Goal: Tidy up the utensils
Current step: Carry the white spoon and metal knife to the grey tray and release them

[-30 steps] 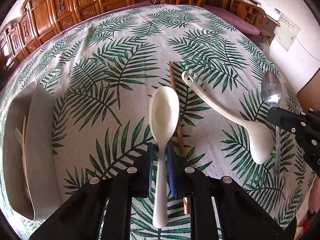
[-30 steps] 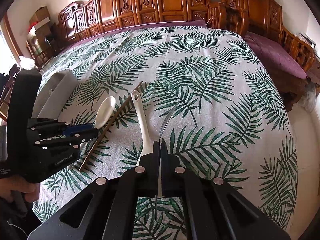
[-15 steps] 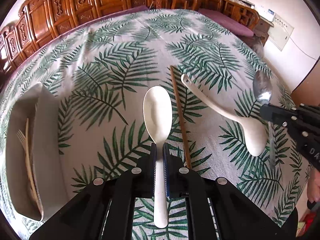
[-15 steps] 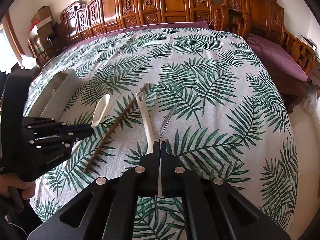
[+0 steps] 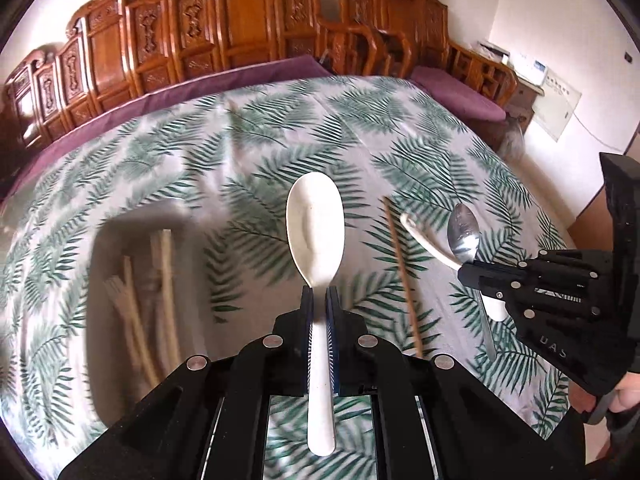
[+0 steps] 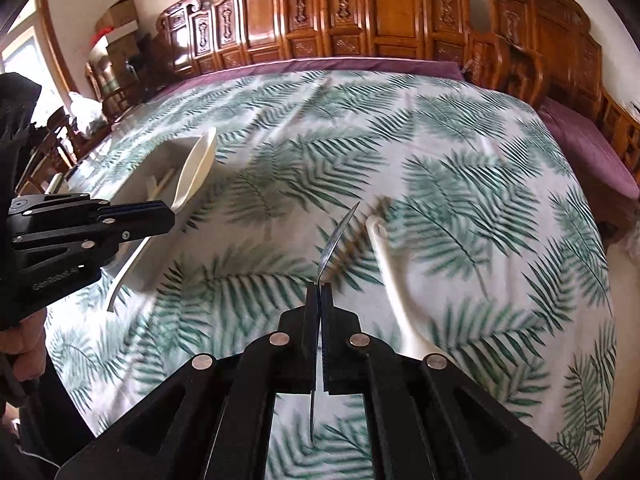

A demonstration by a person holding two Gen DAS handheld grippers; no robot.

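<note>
My left gripper [image 5: 319, 300] is pressed onto the handle of a white spoon [image 5: 316, 224], just under the bowl, and the spoon hangs in the air with its bowl pointing forward. My right gripper [image 6: 320, 296] is pinched on the thin handle of a metal spoon [image 6: 336, 236], which I see edge-on, also lifted off the cloth.

I take the grey tray [image 5: 120, 248] as landmark. The white spoon is just beside it, on its right and above the table. The metal spoon [image 5: 464, 236] is well apart from the tray, further to the right.

I judge the white spoon as light, stiff and smooth, maybe ceramic or melamine, so it can slip or crack if it drops. The hold near the neck looks good, because the long handle balances behind. The metal spoon is thin and slippery; held on the flat of its handle, it may turn between the pads.

Counting: two spoons are held. On the tablecloth [image 6: 460, 152], well right of the tray, lie one white ladle [image 6: 396, 288] and one brown chopstick [image 5: 402, 276]. Inside the tray are some pale utensils [image 5: 156, 292], too blurred to count exactly.
</note>
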